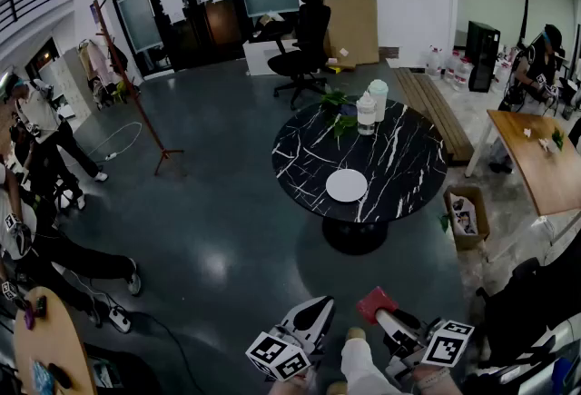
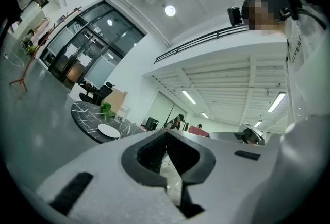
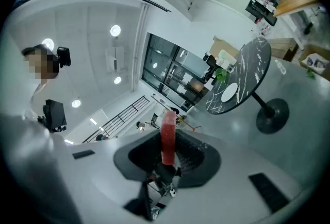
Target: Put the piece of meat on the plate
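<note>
**Meat in the gripper, plate far off**

The right gripper (image 1: 388, 322) is clamped on the piece of meat (image 1: 375, 302), a red slab standing edge-up between its pads. It is well apart from the white plate (image 1: 346, 185) on the round black counter (image 1: 404, 148). The left gripper (image 1: 307, 322) has its jaws together on nothing.

The risk, I'd say, is in the carry. The slab sticks out past the pads (only its lower part looks pinched), so a jolt could drop it on the floor (image 1: 227, 230). Let go early, it could land beside the plate.
</note>
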Demonstrator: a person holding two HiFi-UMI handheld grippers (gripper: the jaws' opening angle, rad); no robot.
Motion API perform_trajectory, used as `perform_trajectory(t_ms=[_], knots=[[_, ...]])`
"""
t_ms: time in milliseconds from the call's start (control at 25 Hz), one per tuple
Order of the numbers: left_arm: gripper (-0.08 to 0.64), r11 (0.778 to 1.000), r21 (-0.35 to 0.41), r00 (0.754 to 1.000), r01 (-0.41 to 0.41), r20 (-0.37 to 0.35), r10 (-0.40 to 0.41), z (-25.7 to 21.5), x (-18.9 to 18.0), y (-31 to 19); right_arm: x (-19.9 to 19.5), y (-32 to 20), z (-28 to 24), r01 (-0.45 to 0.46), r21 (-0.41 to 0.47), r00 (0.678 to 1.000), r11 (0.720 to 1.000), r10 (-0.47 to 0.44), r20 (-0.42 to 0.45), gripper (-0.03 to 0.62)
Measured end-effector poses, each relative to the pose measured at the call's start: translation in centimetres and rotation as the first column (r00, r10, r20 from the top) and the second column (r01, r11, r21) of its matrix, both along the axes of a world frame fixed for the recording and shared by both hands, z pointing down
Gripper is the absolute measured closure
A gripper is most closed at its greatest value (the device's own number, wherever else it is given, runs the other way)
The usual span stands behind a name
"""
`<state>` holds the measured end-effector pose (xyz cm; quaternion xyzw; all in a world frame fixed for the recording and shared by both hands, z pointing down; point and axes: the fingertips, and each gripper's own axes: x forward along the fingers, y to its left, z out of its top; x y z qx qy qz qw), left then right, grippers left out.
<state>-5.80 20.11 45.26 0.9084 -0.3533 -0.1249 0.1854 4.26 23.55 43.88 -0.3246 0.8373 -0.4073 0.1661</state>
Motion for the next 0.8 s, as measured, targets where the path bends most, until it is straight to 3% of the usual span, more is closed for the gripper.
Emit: perform_trajectory(t_ms=[160, 440, 800], knots=[[0.551, 1.000, 0.015, 1.000, -0.004, 0.024, 0.004, -0.1, 0.5, -4.4, 0.2, -4.3, -0.1, 0.019, 0.010, 1.000, 1.000, -0.018, -0.021, 0.508], [0.551, 0.997, 0.046, 0.997, 0.059, 0.037, -0.061, -1.3, 0.9, -12.7, 0.8, -12.3, -0.7, 0.058, 0.020, 0.998, 0.998, -0.057, -0.035, 0.508], [0.551, 0.997, 0.023, 0.996, 0.072, 0.046, -0.073, -0.3, 2.5, -19.3, 2.2, -19.0, 0.3, 0.082, -0.010, 0.996, 0.997, -0.082, -0.030, 0.508]])
